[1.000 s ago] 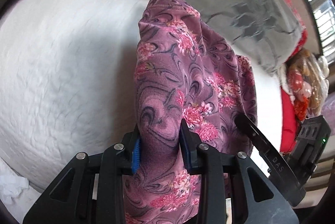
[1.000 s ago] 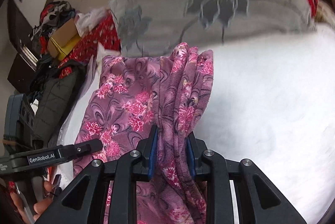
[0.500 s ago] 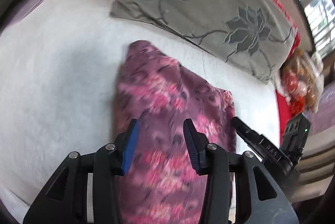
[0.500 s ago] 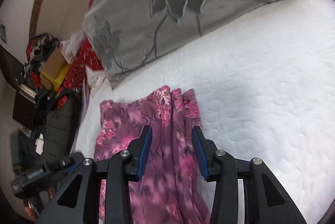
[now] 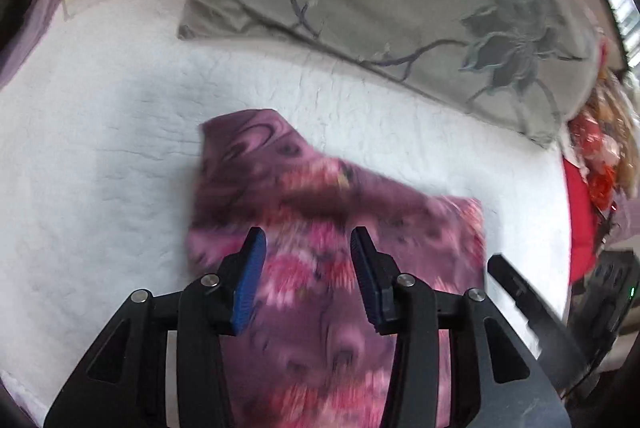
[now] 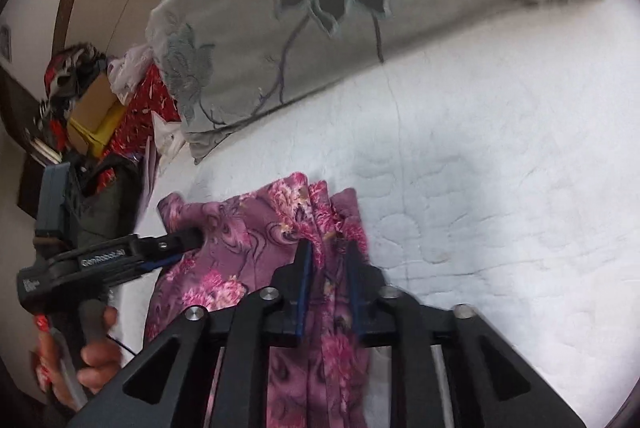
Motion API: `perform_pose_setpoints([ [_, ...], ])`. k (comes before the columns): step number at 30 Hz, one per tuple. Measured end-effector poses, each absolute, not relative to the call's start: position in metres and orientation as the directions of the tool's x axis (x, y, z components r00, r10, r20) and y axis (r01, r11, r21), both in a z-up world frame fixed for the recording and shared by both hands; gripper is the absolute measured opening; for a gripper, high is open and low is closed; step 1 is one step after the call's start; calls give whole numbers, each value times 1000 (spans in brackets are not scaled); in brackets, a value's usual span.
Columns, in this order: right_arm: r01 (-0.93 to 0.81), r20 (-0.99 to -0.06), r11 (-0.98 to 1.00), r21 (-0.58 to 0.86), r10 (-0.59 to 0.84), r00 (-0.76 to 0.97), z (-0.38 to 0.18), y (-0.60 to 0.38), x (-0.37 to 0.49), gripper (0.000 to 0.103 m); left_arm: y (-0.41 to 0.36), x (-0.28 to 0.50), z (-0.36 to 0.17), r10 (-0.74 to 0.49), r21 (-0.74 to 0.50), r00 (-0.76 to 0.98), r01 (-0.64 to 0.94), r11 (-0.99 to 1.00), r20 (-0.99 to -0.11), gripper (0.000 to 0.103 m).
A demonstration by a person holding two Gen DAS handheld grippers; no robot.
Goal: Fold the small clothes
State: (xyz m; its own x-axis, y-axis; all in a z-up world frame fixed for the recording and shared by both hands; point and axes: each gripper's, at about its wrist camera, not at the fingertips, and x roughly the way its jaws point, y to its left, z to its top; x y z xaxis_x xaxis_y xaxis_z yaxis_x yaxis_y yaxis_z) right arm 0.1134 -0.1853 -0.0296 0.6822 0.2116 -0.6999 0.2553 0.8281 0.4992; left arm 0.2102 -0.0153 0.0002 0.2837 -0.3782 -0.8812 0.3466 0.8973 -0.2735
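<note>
The purple floral garment (image 5: pixel 320 212) lies flat on the white bed (image 5: pixel 100 168), spreading ahead of and beneath the left tool (image 5: pixel 307 268) — its jaws stand wide apart, gripping nothing. The right tool (image 6: pixel 327 280) is narrower, a bunched ridge of cloth running between its jaws — whether they pinch it, I cannot tell.

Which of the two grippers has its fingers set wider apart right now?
The left gripper: its blue pads stand well apart over the purple floral cloth. The right gripper shows a narrower gap, with cloth between its fingers.
</note>
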Motion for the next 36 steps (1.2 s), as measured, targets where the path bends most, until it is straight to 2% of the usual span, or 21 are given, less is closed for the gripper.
perform_pose_setpoints([
  [1, 215, -685, 839, 500, 232, 690, -19, -183, 106, 21, -7, 199, 6, -382, -267, 297, 362, 893, -875, 44],
  [2, 160, -665, 843, 513, 272, 696, -11, -180, 100, 21, 0, 188, 9, -382, -260, 306, 371, 892, -872, 55],
  [4, 71, -659, 860, 505, 331, 676, -5, -168, 90, 24, 15, 166, 3, -381, -259, 325, 360, 896, -866, 68],
  [5, 40, -680, 880, 474, 337, 651, -6, -160, 87, 28, 18, 158, -8, -364, -247, 321, 351, 903, -875, 68],
  [7, 32, -787, 940, 340, 266, 557, -29, -141, 89, 36, 16, 155, -34, -314, -217, 257, 343, 914, -914, 71],
  [8, 40, -834, 960, 278, 221, 506, -43, -134, 93, 39, 21, 154, -37, -324, -241, 250, 313, 919, -913, 70],
  [11, 77, -825, 954, 291, 209, 525, -34, -138, 86, 41, 40, 145, -18, -353, -283, 248, 277, 918, -902, 69],
  [14, 79, -843, 969, 235, 163, 513, -10, -135, 67, 44, 51, 117, 2, -310, -200, 341, 321, 926, -887, 69],
  [17, -4, -854, 982, 187, 165, 494, -7, -123, 45, 44, 47, 98, -17, -258, -137, 327, 353, 926, -909, 72],
  [20, -19, -918, 998, -53, -41, 395, -42, -111, 38, 46, 46, 89, -36, -224, -116, 314, 328, 937, -923, 75],
  [21, -30, -911, 997, -71, -52, 409, -42, -112, 30, 45, 50, 86, -31, -234, -131, 312, 316, 940, -921, 75],
  [23, 2, -906, 999, -43, -40, 422, -25, -116, 21, 46, 54, 78, -21, -239, -136, 313, 318, 938, -919, 74],
  [27, -67, -867, 990, 121, 138, 478, 10, -112, 1, 49, 52, 61, -27, -206, -81, 341, 348, 934, -917, 75],
  [29, -103, -876, 993, 63, 104, 470, 4, -104, -4, 49, 50, 58, -41, -201, -86, 310, 347, 934, -929, 77],
  [31, -127, -910, 990, -66, -8, 414, -20, -93, 1, 50, 52, 56, -49, -201, -97, 299, 329, 939, -933, 83],
  [33, -141, -921, 988, -66, -6, 391, -39, -95, 2, 65, 55, 54, -51, -194, -89, 315, 319, 944, -929, 88],
  [35, -118, -918, 991, -60, -9, 397, -40, -102, 1, 73, 58, 53, -52, -195, -89, 315, 320, 943, -929, 91],
  [36, -119, -922, 992, -53, -3, 387, -38, -105, 1, 73, 60, 53, -53, -197, -93, 313, 318, 943, -929, 92],
])
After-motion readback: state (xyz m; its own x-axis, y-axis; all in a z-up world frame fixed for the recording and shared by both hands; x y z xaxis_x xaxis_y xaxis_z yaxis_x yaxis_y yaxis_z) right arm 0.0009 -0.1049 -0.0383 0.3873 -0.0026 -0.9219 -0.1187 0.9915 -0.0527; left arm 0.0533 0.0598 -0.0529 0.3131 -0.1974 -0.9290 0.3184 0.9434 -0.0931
